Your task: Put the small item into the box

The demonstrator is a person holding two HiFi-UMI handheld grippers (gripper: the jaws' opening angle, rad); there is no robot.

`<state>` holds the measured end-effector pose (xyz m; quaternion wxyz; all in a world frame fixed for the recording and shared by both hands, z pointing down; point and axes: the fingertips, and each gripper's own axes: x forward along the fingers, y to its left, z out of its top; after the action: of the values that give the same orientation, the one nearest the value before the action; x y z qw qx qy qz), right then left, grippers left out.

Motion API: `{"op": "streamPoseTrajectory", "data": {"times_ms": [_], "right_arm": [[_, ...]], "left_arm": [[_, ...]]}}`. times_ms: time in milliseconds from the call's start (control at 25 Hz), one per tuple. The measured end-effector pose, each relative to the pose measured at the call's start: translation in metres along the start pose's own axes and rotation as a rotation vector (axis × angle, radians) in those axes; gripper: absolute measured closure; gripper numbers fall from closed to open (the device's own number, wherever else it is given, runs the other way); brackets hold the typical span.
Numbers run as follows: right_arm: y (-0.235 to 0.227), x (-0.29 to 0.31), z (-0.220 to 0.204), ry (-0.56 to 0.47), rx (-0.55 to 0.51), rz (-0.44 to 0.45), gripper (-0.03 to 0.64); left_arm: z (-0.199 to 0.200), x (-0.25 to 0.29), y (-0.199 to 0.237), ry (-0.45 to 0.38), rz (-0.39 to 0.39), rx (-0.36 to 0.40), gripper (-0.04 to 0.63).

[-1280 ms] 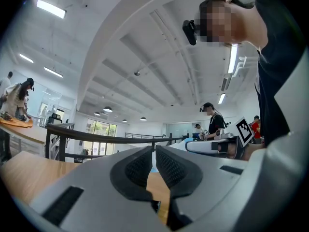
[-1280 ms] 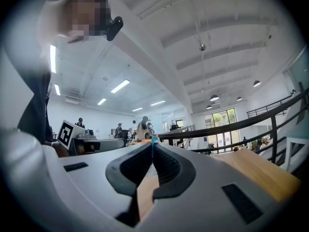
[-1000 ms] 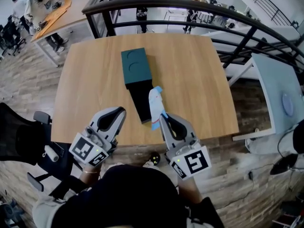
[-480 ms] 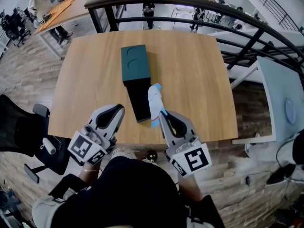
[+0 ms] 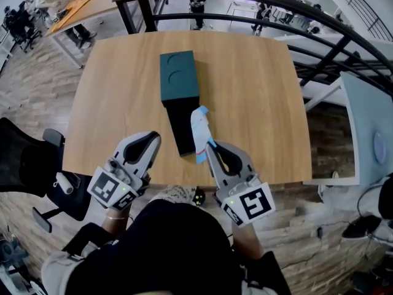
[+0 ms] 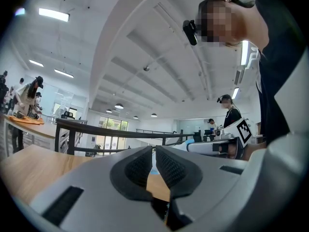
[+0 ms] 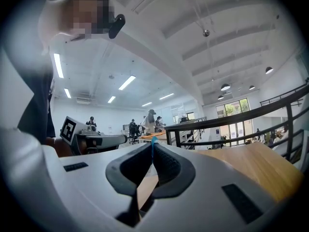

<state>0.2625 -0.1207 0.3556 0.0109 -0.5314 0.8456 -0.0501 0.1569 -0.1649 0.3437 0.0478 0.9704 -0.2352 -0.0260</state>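
Head view: right gripper (image 5: 210, 146) is clamped on a small white packet with blue edges (image 5: 198, 129). The packet stands up out of the jaw tips, and its top overlaps the right edge of the box (image 5: 178, 77). Can't tell whether it touches the box or is above it.

The box lies mid-table (image 5: 258, 103). Its teal part is on the far side and its black part (image 5: 180, 126) sticks out toward the person. The inside of the black part is too dark to read.

Left gripper (image 5: 151, 140) is at the near table edge, left of the black part and clear of it.

Right gripper view: jaws pinched together on a thin blue sliver, which is the packet edge-on. Box not in this view, only tabletop and railing (image 7: 251, 111).

Left gripper view: jaws nearly closed, hairline gap, nothing between them. It also catches the other gripper's marker cube (image 6: 243, 128) off to the right, which the right gripper view can't show. No box here either.
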Motion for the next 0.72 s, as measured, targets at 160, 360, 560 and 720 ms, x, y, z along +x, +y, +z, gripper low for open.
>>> {"op": "streamPoseTrajectory", "data": {"times_ms": [160,360,560,720], "right_arm": [[-0.012,0.024,0.003,0.006,0.003,0.002,0.592],[-0.024,0.049,-0.008,0.049,-0.007,0.027,0.592],[-0.034,0.069,-0.016,0.073,0.017,0.054,0.592],[-0.041,0.094,-0.024,0.090,0.021,0.068,0.592]], "left_arm": [[0.003,0.015,0.022,-0.003,0.010,-0.012,0.563],[-0.003,0.031,0.043,0.001,0.015,-0.029,0.563],[-0.004,0.046,0.053,-0.014,0.010,-0.070,0.563],[-0.010,0.054,0.073,-0.002,0.018,-0.079,0.563]]}}
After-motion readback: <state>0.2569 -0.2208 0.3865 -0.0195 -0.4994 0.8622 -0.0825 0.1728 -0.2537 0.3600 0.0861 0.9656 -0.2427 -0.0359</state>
